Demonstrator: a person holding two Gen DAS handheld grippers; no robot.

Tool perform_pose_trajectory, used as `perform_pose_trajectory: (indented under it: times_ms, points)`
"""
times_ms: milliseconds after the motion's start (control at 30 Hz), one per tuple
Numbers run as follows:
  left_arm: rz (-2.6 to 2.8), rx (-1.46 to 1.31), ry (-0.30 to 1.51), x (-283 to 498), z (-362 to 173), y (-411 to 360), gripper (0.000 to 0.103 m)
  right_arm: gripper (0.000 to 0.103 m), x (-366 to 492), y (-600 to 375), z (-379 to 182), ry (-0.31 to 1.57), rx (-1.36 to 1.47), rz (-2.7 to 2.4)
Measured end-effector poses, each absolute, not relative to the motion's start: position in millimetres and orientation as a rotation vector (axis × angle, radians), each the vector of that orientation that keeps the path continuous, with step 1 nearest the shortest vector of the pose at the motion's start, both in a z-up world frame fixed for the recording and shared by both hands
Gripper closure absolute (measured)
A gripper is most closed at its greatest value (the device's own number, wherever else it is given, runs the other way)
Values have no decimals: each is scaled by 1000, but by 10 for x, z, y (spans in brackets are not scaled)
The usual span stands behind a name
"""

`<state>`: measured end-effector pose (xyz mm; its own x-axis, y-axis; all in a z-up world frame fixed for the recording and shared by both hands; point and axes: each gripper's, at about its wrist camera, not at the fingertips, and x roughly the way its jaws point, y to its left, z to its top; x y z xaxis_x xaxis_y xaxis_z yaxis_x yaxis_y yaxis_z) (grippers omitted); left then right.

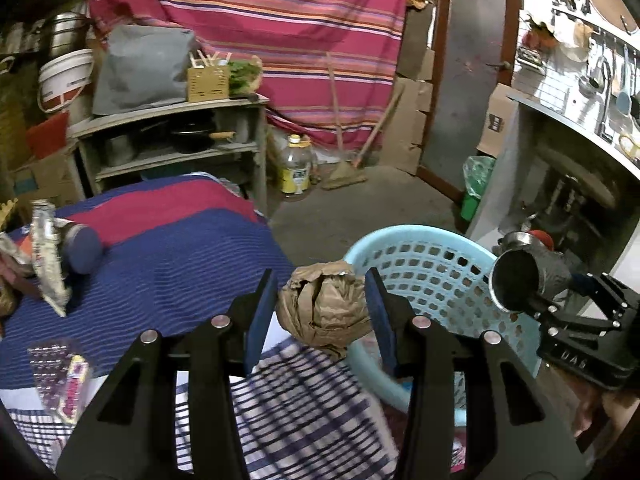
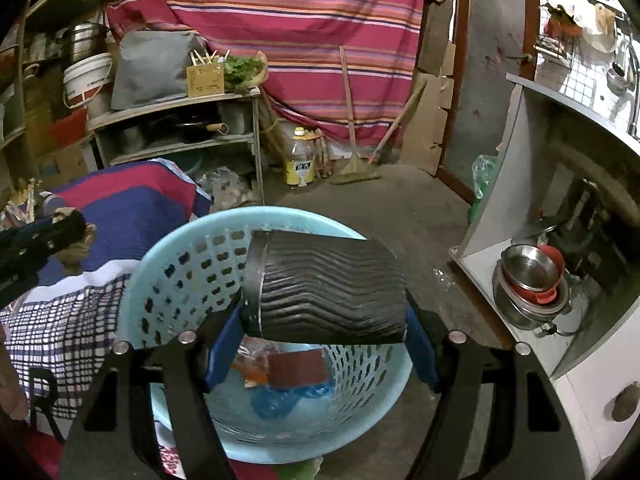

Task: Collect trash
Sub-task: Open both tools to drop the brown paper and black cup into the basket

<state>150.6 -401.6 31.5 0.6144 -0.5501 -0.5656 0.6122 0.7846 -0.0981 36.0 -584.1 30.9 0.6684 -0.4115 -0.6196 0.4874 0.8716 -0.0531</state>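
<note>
Black ribbed cup [image 2: 326, 286] sits clenched in the right gripper [image 2: 320, 344] over the basket [image 2: 168, 264]; the left gripper [image 1: 320, 312] stands released around crumpled paper [image 1: 324, 308], which may roll off the bed [image 1: 172, 264].

My right jaws clamp a black ribbed paper cup [image 2: 326, 288] sideways over the pale-blue perforated plastic basket [image 2: 176, 264]; crumpled brown paper ball [image 1: 324, 304] sits between my left jaws.
</note>
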Motion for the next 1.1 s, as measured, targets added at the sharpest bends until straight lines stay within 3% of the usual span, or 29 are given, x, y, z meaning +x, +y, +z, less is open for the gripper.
perform_pose_trajectory:
  times_ms: [533, 600, 833, 900, 1100]
  points:
    - [-742, 162, 592, 1344, 330, -4497, 55, 32, 374, -5974, 249, 666, 150, -523]
    - [-736, 156, 597, 1345, 334, -4492, 42, 32, 365, -5977, 241, 665, 153, -524]
    - [-691, 151, 567, 1368, 404, -4332, 29, 32, 353, -5976, 211, 672, 153, -523]
    - [-670, 142, 558, 1380, 429, -4237, 21, 32, 358, -5957, 189, 677, 150, -521]
    - [-581, 120, 566, 1506, 458, -3863, 16, 32, 458, -5814, 165, 681, 143, -499]
